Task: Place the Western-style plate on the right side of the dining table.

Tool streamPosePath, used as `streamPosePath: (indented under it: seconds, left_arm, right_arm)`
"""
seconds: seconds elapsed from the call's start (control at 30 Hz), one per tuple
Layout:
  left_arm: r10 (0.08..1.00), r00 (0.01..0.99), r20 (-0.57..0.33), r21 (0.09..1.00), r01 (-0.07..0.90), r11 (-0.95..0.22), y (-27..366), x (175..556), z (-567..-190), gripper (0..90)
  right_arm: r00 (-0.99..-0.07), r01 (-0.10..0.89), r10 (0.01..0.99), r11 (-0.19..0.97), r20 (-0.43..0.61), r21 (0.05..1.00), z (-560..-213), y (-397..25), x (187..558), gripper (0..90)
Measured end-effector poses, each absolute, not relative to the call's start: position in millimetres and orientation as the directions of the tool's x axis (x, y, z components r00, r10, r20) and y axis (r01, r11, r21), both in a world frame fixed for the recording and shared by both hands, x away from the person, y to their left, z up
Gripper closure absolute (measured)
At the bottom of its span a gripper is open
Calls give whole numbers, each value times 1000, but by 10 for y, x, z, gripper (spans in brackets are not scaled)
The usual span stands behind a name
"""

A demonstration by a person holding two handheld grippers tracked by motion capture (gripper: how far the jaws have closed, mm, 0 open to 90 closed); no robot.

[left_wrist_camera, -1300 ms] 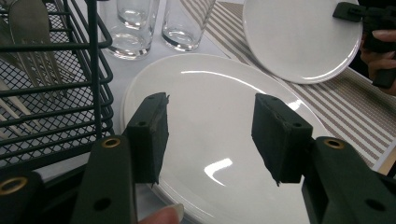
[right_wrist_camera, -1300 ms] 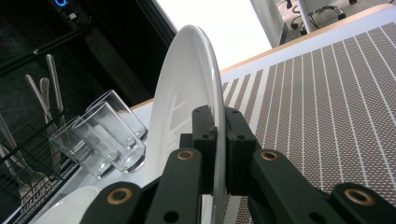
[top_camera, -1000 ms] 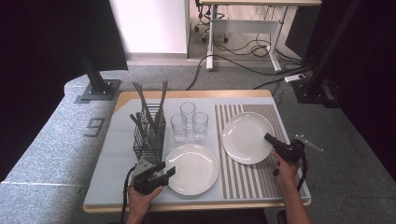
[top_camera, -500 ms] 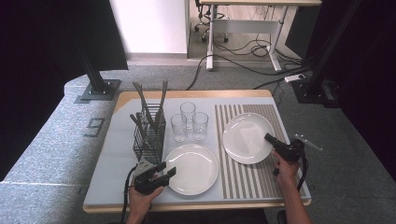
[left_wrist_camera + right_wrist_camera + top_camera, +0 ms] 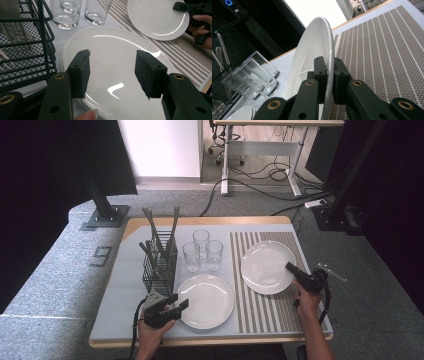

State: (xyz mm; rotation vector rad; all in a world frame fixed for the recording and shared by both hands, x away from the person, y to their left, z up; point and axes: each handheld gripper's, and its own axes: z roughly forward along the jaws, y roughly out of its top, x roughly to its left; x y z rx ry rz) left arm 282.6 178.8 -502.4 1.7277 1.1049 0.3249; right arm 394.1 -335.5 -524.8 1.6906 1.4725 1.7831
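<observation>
A white plate (image 5: pixel 264 266) lies on the striped mat, and my right gripper (image 5: pixel 291 268) is shut on its right rim. In the right gripper view the rim of that plate (image 5: pixel 312 50) sits pinched between the two jaws of the gripper (image 5: pixel 329 62). A second white plate (image 5: pixel 206 300) lies near the front edge on the pale mat. My left gripper (image 5: pixel 174 308) stands open at its left edge. In the left gripper view the gripper (image 5: pixel 113 58) hovers just over this plate (image 5: pixel 112 82), jaws wide apart, touching nothing.
Three empty glasses (image 5: pixel 202 251) stand behind the near plate. A black wire basket (image 5: pixel 160 267) with upright cutlery stands at the left, close to my left gripper. The striped mat (image 5: pixel 280 305) covers the table's right half. The table's front edge (image 5: pixel 210 340) is close.
</observation>
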Motion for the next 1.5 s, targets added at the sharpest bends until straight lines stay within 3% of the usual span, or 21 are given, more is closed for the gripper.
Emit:
streamPosePath:
  seconds: [1.5]
  left_arm:
    - [796,542,-270,854,516,-62,1815,2813,-5011,461]
  right_arm:
    - [-192,464,810,-422,554,779,-5364,-3341,4051,801]
